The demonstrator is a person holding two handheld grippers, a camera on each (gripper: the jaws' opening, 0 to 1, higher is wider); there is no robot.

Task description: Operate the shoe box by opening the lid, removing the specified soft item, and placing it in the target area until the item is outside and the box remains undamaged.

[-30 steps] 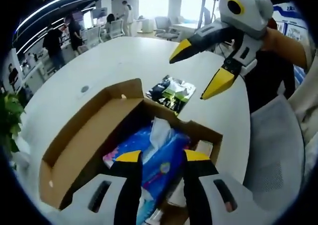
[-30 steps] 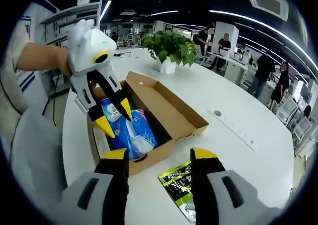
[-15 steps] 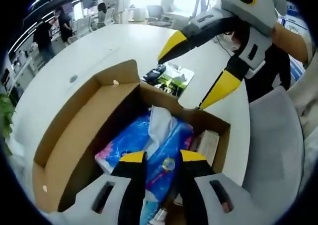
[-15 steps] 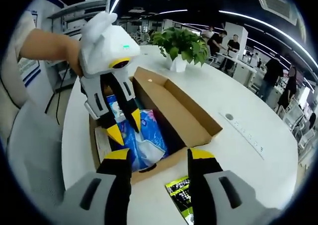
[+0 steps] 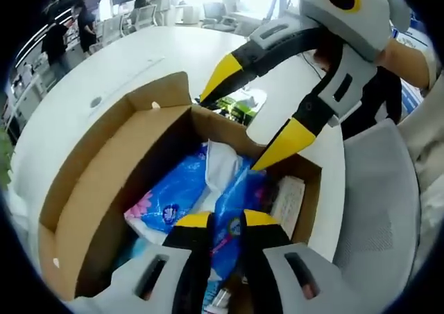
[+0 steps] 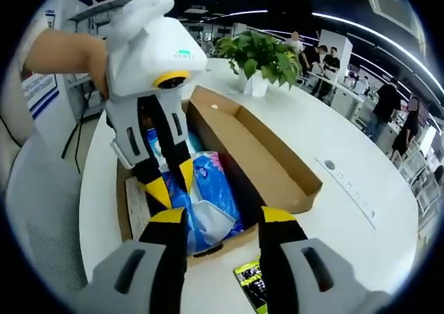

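White worktop [image 6: 347,210] carries my open box [image 5: 104,182]; the blue tissue pack [image 5: 173,196] lies inside. My left tool [image 5: 220,220] pinches the pack; my right tool [image 6: 215,215] hovers agape above it.

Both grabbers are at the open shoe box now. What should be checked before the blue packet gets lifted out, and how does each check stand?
1. Lid open: ok; the shoe box lid is folded back flat.
2. Left gripper on the blue tissue pack: ok; its jaws have nearly closed around it.
3. Grip firm enough: cannot tell.
4. Right gripper out of the way: not ok; open, at the box's near wall, above the pack.
5. Box undamaged: ok; no tears visible.
6. Landing spot on the white table: cannot tell; a green packet lies beside the box.
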